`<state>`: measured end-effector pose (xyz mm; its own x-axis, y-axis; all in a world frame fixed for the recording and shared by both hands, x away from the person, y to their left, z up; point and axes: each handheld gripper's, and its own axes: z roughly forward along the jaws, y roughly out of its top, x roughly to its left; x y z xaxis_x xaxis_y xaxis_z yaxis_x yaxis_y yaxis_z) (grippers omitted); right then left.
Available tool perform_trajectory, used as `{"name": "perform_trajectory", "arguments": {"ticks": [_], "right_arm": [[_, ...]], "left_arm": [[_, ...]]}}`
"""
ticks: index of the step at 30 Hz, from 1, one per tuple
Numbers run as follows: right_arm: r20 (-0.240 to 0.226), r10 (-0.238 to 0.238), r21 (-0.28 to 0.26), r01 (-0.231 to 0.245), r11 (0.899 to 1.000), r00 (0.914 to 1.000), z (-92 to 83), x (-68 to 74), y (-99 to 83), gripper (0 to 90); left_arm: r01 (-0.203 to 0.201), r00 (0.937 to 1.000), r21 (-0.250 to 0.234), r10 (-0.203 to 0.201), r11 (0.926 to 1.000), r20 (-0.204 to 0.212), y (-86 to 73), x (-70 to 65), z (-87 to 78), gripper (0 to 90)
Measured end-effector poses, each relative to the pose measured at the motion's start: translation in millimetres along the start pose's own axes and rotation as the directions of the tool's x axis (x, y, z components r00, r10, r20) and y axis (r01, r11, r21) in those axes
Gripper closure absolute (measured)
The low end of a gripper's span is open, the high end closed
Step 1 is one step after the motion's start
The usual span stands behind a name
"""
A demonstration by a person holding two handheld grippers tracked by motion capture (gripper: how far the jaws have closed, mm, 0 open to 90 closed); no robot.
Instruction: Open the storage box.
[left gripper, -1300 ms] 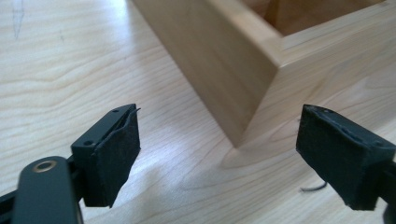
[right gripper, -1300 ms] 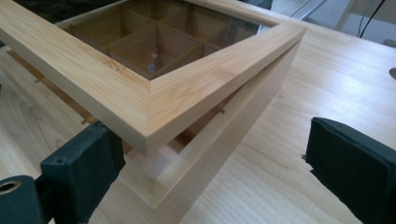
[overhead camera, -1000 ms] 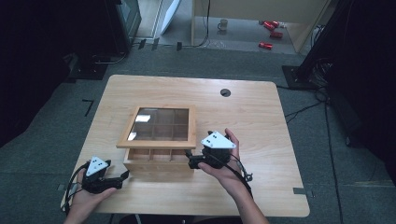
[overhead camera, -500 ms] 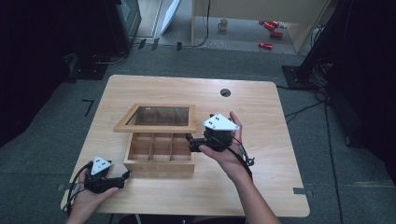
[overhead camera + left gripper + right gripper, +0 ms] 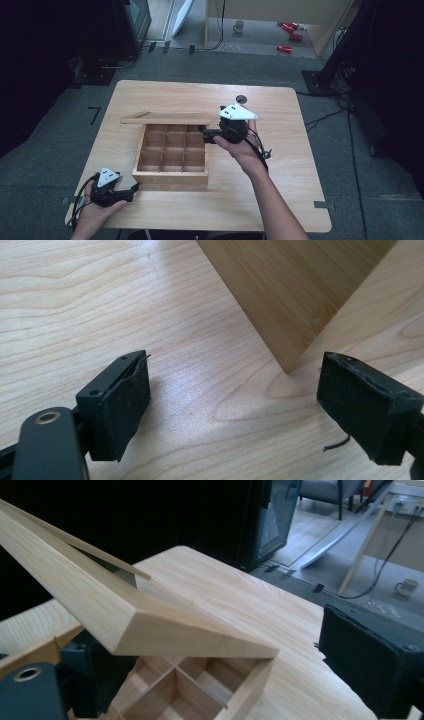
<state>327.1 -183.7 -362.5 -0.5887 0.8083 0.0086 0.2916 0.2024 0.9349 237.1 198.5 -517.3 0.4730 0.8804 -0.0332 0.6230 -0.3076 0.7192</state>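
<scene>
The right gripper point(image 5: 209, 134) hovers at the far right corner of the wooden box point(image 5: 171, 159), its jaws spread around the raised corner of the lid point(image 5: 165, 118). In the right gripper view the lid's corner point(image 5: 150, 630) sits between the two pads, one pad low behind it at the left, the other point(image 5: 370, 660) well off to the right; whether the left pad touches the wood I cannot tell. These jaws have just been closing, with the lid's corner between them. The lid stands tilted up on its far edge, hinged along the back of the box, and the open box shows a grid of small compartments point(image 5: 172, 149).

The box sits near the middle of the table point(image 5: 280, 200), slightly left of centre. The left gripper point(image 5: 131, 190) rests on the table at the near left, just beside the box's near left corner. Its jaws are spread wide with nothing between them; the left gripper view shows the box's corner point(image 5: 295, 305) just beyond the pads point(image 5: 125, 405), apart from them.

Beyond the far edge of the table, a mug point(image 5: 239, 26) stands on the floor.
</scene>
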Motion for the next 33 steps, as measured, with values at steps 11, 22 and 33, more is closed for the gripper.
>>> {"name": "perform_trajectory", "arguments": {"ticks": [11, 22, 33], "right_arm": [[-0.019, 0.024, 0.012, -0.024, 1.000, 0.9995, 27.2, -11.8, 6.9, 32.7], [-0.065, 0.067, -0.015, -0.068, 0.998, 0.9956, 50.0, -28.3, 22.2, 45.1], [-0.065, 0.116, -0.029, -0.118, 0.993, 0.9912, 76.2, -41.7, 25.9, 45.1]], "left_arm": [[0.003, 0.9999, 0.000, -0.003, 1.0000, 0.011, 0.1, 0.5, -0.1, 14.2], [0.004, 0.9999, -0.002, -0.004, 1.0000, 0.012, 0.1, 0.4, 0.2, 14.2], [0.007, 0.9997, -0.003, -0.007, 1.0000, 0.025, 0.5, 1.4, 0.2, 14.2]]}}
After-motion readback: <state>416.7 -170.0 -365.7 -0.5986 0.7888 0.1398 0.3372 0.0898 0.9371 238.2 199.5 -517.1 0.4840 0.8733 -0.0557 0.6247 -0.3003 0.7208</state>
